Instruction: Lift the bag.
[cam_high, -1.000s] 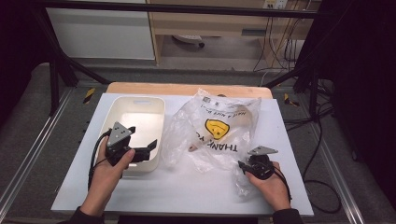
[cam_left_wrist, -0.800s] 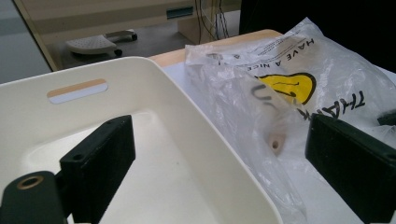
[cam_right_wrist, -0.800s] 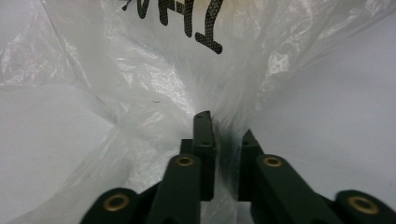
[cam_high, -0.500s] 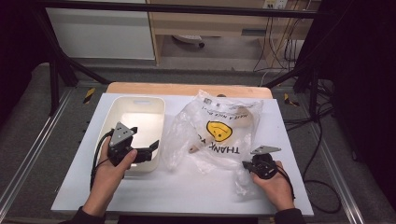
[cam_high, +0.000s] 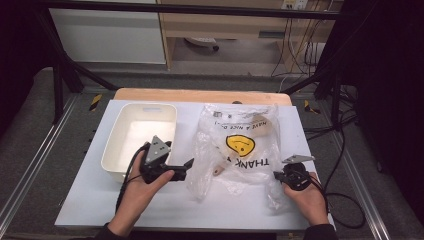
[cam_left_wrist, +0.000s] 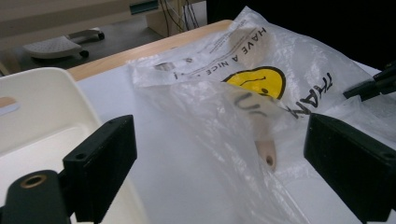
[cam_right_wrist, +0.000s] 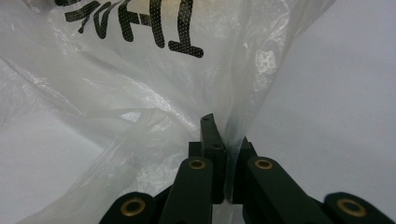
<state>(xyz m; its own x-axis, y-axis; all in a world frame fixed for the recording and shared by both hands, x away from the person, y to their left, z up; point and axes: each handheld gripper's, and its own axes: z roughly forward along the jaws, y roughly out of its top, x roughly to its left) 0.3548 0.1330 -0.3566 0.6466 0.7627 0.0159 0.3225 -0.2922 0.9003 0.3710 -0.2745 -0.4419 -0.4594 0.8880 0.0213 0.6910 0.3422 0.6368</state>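
Note:
A clear plastic bag (cam_high: 242, 150) with a yellow smiley face and black lettering lies on the white table (cam_high: 100, 200). Inside it is a pale wooden handle (cam_left_wrist: 267, 154) with a hole at its end, also seen as a tan tip (cam_high: 218, 170) in the high view. My left gripper (cam_high: 186, 170) is open, its jaws wide apart just left of the bag's loose near edge (cam_left_wrist: 219, 154). My right gripper (cam_high: 280, 176) is shut on a pinched fold of the bag (cam_right_wrist: 224, 140) at its near right corner.
A white plastic bin (cam_high: 120, 150) stands at the left of the table, right beside my left gripper, with nothing seen inside. A wooden board edge (cam_high: 200, 95) runs along the table's far side. Cables hang off the right side (cam_high: 340, 150).
My left gripper has moved right, from beside the bin up to the bag's edge. My right gripper has shifted slightly right with the bag, which now lies flatter.

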